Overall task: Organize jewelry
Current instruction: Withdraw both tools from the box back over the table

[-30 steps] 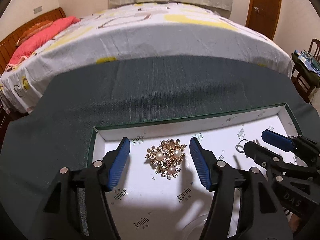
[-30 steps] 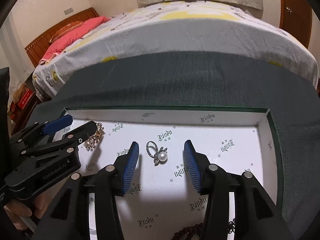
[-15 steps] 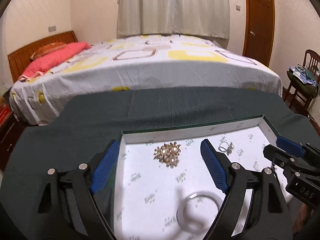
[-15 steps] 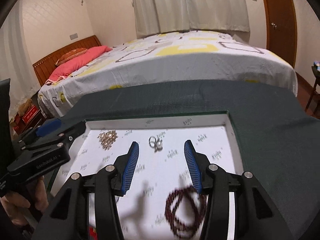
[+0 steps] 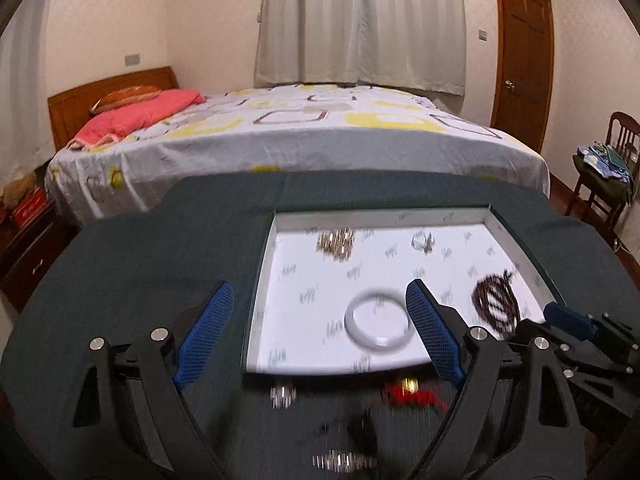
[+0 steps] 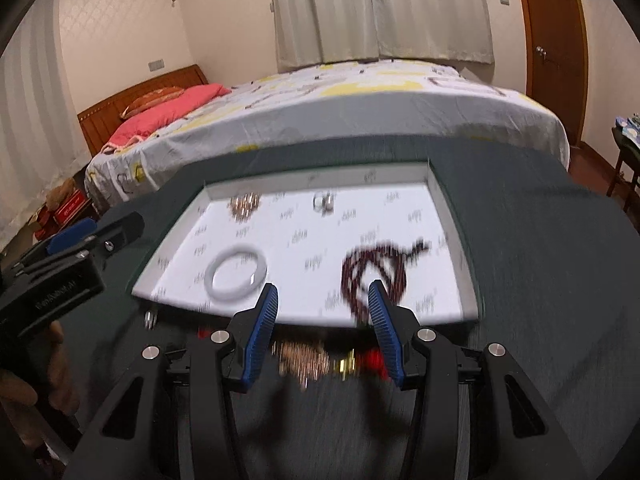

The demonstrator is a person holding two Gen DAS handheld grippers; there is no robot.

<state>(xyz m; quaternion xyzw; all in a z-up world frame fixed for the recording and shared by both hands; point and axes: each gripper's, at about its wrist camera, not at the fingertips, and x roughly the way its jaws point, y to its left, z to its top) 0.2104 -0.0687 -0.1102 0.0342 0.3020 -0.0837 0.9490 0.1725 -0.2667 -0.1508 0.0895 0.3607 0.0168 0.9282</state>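
A white-lined tray [image 5: 264, 280] [image 6: 452, 216] lies on the dark green cloth. In it are a gold brooch [image 5: 336, 243] [image 6: 244, 205], a pearl ring [image 5: 422, 241] [image 6: 323, 202], a white bangle [image 5: 378, 319] [image 6: 236, 273] and a dark bead necklace [image 5: 496, 300] [image 6: 374, 276]. Blurred loose pieces lie on the cloth before the tray: silver pieces [image 5: 283, 394], a red-and-gold piece [image 5: 412, 392] [image 6: 360, 362] and a gold cluster [image 6: 304, 360]. My left gripper [image 5: 320, 332] is open and empty over the tray's near-left corner. My right gripper [image 6: 322, 332] is open and empty over the tray's near edge.
A bed [image 5: 304, 136] with a patterned sheet and pink pillow stands beyond the table. A wooden door [image 5: 520, 64] and a chair [image 5: 608, 168] with clothes are at the right. A nightstand [image 5: 28, 248] is at the left.
Both grippers have pulled back and up from the tray's far end toward its near edge. The brooch and ring stay in the tray. Bangle, necklace and loose pieces have come into view.
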